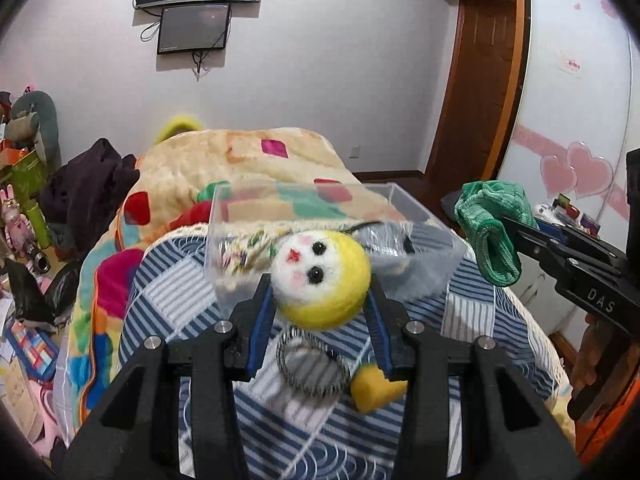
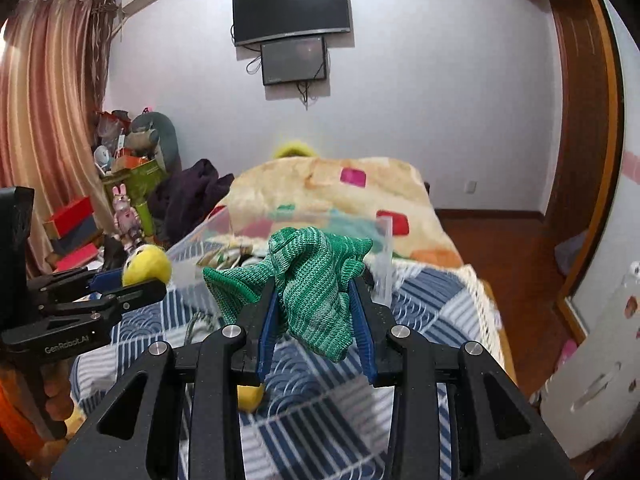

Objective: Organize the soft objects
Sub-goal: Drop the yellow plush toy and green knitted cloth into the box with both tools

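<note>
My left gripper (image 1: 320, 280) is shut on a yellow felt ball toy (image 1: 320, 276) with a white face, held above the blue striped bedspread (image 1: 168, 280) just in front of a clear plastic box (image 1: 320, 216). It also shows in the right wrist view (image 2: 146, 266). My right gripper (image 2: 316, 292) is shut on a green knitted cloth (image 2: 316, 292), held in front of the same box (image 2: 280, 224). That cloth also shows in the left wrist view (image 1: 490, 232), right of the box. A patterned fabric piece (image 1: 252, 248) lies inside the box.
A striped hair tie (image 1: 312, 368) and a small yellow soft piece (image 1: 374, 390) lie on the bedspread under my left gripper. A colourful blanket (image 1: 280, 160) covers the bed behind the box. Dark clothes (image 1: 88, 192) and clutter sit at the left. A wardrobe (image 1: 580, 120) stands at the right.
</note>
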A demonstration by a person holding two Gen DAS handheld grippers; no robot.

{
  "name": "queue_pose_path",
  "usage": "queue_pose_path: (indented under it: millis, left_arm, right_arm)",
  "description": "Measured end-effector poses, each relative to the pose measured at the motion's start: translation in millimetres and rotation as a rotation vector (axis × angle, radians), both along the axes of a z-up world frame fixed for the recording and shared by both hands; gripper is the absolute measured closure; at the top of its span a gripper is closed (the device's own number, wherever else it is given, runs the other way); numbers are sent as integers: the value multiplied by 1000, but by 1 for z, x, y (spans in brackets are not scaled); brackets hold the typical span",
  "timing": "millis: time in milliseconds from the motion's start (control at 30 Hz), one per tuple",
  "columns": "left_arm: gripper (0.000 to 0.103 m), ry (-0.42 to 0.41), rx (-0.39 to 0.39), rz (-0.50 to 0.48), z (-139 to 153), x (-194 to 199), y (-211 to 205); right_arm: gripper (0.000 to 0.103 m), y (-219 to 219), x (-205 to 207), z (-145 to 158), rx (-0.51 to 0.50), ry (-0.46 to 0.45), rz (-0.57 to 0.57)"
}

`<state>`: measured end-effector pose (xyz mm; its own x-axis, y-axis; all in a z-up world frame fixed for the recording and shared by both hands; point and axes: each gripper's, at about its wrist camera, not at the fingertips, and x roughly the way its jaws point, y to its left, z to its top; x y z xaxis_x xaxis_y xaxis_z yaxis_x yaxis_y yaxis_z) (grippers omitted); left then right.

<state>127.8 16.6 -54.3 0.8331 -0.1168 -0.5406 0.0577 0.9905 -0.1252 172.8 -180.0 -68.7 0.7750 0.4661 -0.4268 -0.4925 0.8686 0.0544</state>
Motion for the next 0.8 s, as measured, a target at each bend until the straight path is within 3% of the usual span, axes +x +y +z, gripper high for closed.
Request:
queue_pose_path:
  millis: [333,800]
  left_arm:
    - [60,36,44,-24,-7,49,-11]
    - [60,130,7,-30,-35,98,-7]
  right_arm:
    - [72,18,30,-1,-7,-13,-36]
    - [72,40,73,-36,-79,126,-56]
